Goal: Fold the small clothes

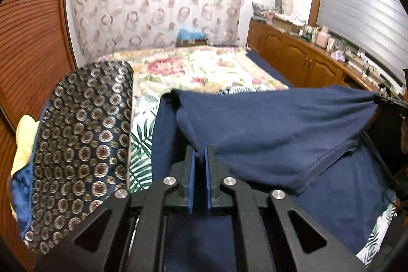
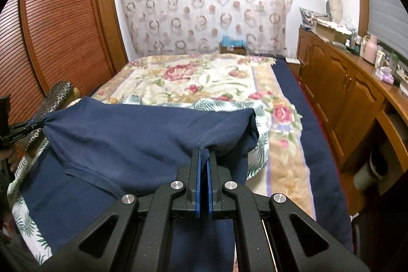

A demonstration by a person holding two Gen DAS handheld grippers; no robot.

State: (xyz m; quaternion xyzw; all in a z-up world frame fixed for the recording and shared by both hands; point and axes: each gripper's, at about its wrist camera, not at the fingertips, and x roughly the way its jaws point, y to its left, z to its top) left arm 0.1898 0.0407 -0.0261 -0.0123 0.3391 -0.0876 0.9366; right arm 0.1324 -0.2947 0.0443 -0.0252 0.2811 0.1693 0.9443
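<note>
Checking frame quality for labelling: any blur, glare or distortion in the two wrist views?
Left wrist: heavy fisheye bowing, dark corners, blown-out white wall, curtain soft; tongs sharp on the navy garment. Right wrist: same bowing, cabinet curved, mild softness; tongs crisp.

The garment (image 1: 267, 124) is plain navy blue. The grippers (image 1: 201, 157) (image 2: 203, 157) are black with blue pads (image 2: 196, 185). The blanket (image 2: 204, 78) is cream with pink roses and green leaves. A sheet (image 1: 142, 139) is white with green palm fronds. The pillow (image 1: 84, 144) is dark blue with gold circles. The curtain (image 2: 204, 4) has pink rings.
</note>
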